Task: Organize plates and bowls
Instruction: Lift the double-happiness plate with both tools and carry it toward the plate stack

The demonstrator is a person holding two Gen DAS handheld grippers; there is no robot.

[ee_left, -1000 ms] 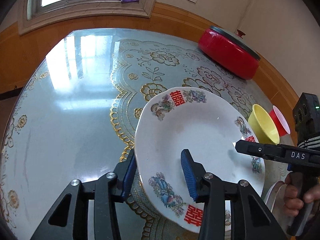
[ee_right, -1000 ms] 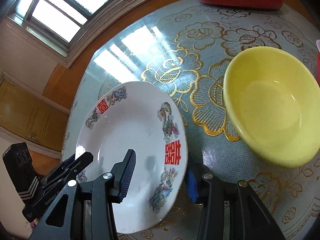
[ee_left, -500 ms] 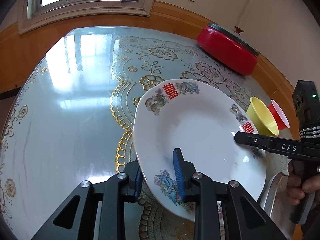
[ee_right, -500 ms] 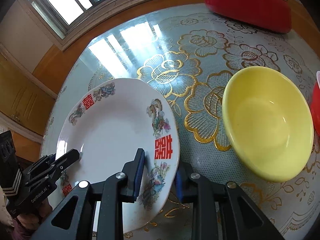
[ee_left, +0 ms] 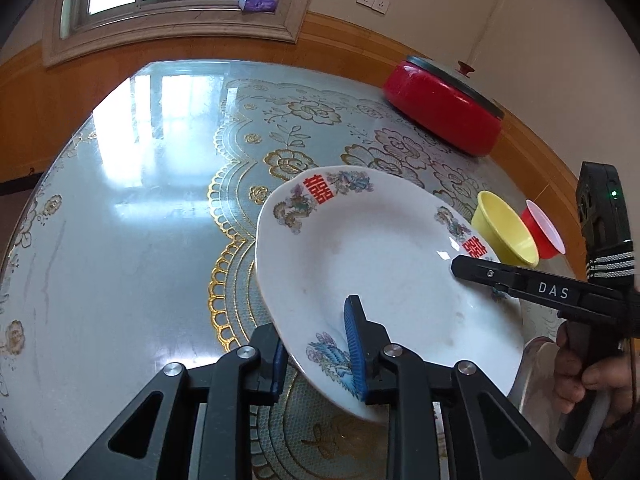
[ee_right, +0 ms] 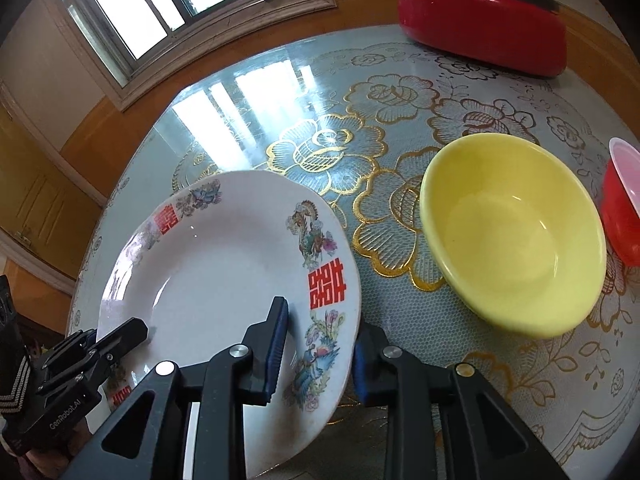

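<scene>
A white plate with red characters and flower prints is held tilted above the table by both grippers. My left gripper is shut on its near rim. My right gripper is shut on the opposite rim of the plate and also shows in the left wrist view. A yellow bowl sits on the table to the right of the plate, also in the left wrist view. A red bowl with a white inside stands just beyond it, also in the left wrist view.
A red lidded pot stands at the table's far right edge, also in the right wrist view. The round table has a glass top over a gold lace cloth. A metal rim shows under the plate's right side.
Both grippers have closed from open onto the plate's rims. The plate has risen off the table and tilted, and the views have pulled back a little.
</scene>
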